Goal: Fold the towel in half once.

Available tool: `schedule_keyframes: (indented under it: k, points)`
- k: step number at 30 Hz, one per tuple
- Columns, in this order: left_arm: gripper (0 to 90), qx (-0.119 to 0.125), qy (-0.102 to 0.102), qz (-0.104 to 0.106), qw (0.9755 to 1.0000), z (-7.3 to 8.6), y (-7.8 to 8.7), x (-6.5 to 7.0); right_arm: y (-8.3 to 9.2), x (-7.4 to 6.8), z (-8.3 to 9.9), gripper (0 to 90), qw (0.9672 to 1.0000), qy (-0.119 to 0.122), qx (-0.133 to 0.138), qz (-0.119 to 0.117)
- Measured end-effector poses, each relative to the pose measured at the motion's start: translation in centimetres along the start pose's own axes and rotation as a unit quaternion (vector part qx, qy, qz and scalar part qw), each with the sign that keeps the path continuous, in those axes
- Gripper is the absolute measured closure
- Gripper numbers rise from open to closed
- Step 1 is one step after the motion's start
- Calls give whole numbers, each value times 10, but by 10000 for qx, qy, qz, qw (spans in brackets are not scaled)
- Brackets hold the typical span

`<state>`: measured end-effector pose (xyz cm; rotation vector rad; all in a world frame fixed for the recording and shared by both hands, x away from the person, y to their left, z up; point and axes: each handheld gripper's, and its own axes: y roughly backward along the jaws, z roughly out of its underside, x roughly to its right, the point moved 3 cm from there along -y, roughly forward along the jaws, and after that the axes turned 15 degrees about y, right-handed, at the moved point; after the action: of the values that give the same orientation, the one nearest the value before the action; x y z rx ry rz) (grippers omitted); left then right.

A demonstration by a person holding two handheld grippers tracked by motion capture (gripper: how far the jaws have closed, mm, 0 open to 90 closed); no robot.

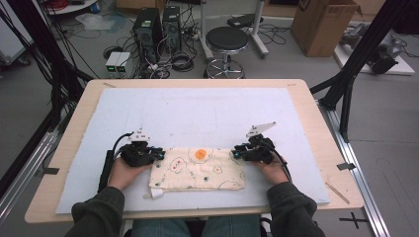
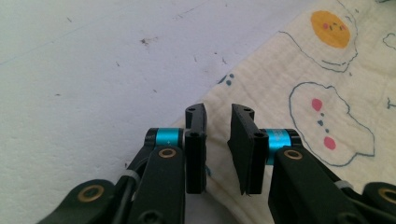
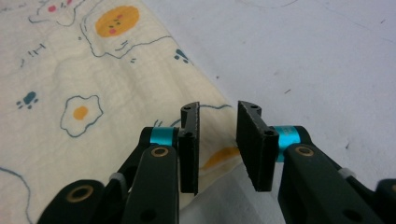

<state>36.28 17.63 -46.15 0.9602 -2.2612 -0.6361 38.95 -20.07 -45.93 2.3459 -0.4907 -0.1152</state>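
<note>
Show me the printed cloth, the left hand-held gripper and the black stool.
printed cloth [image 1: 197,170], high view, its middle.
left hand-held gripper [image 1: 159,153], high view, between its fingertips.
black stool [image 1: 227,38], high view, seat top.

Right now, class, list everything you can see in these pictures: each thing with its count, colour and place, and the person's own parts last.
cloth: one, cream with fried-egg prints, folded flat at the near middle of the mat
mat: one, pale blue-white, covering most of the table top
table: one, light wood, rim showing around the mat
stool: one, black seat on a chrome base, on the floor beyond the table
computer towers: two, black, on the floor left of the stool
cardboard box: one, brown, open, far right on the floor
left gripper: one, black with blue rings, at the cloth's left edge, jaws apart over that edge
right gripper: one, black with blue rings, at the cloth's right edge, jaws apart over that edge
sleeves: two, dark green, at the bottom edge
</note>
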Motion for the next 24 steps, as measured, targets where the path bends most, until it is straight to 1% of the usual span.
schedule_keyframes:
  k: [1, 2, 3, 5, 6, 8, 10, 13, 14, 15, 17, 18, 19, 20, 22, 24]
  points:
    - [732, -1, -31, 6, 10000, 0, 0, 0, 1, 0, 0, 683, 10000, -20, 39, -13]
    - [726, 22, -13, 5, 10000, 0, 1, 1, 2, -1, 0, 679, 10000, -39, 53, -34]
    - [718, 46, -21, 53, 10000, -1, 2, 1, 3, 0, -1, 668, 9999, -4, 124, -25]
    - [685, 126, 5, 102, 9999, -2, 5, 1, 6, 0, -3, 644, 9996, -49, 289, -52]
    - [676, 176, 13, 112, 9998, -3, 6, 1, 6, 0, -3, 636, 9995, -82, 305, -57]
    - [655, 255, 79, 168, 9995, -4, 8, 1, 8, 0, -4, 608, 9994, -74, 343, -11]
    - [635, 342, 87, 231, 9991, -5, 10, 1, 9, 1, -5, 592, 9993, -92, 363, -13]
    - [604, 429, 99, 299, 9986, -7, 14, 2, 13, 2, -8, 568, 9987, -138, 487, 14]
    - [594, 453, 148, 320, 9983, -7, 15, 3, 15, 3, -10, 558, 9985, -166, 522, 31]
    - [579, 476, 150, 317, 9982, -7, 16, 3, 16, 3, -11, 552, 9982, -141, 576, 42]
    - [547, 475, 166, 326, 9982, -9, 18, 3, 18, 4, -13, 532, 9978, -208, 632, 45]
    - [527, 422, 202, 319, 9984, -11, 19, 4, 19, 4, -14, 526, 9976, -210, 654, 59]
    - [499, 404, 166, 298, 9986, -13, 20, 5, 20, 4, -15, 516, 9975, -235, 666, 63]
    - [479, 457, 145, 322, 9983, -15, 22, 6, 20, 5, -15, 505, 9973, -215, 693, 71]
    - [469, 568, 155, 348, 9977, -17, 25, 8, 20, 5, -17, 500, 9972, -267, 691, 61]
    - [454, 563, 162, 351, 9977, -17, 25, 8, 20, 5, -18, 489, 9970, -262, 725, 76]
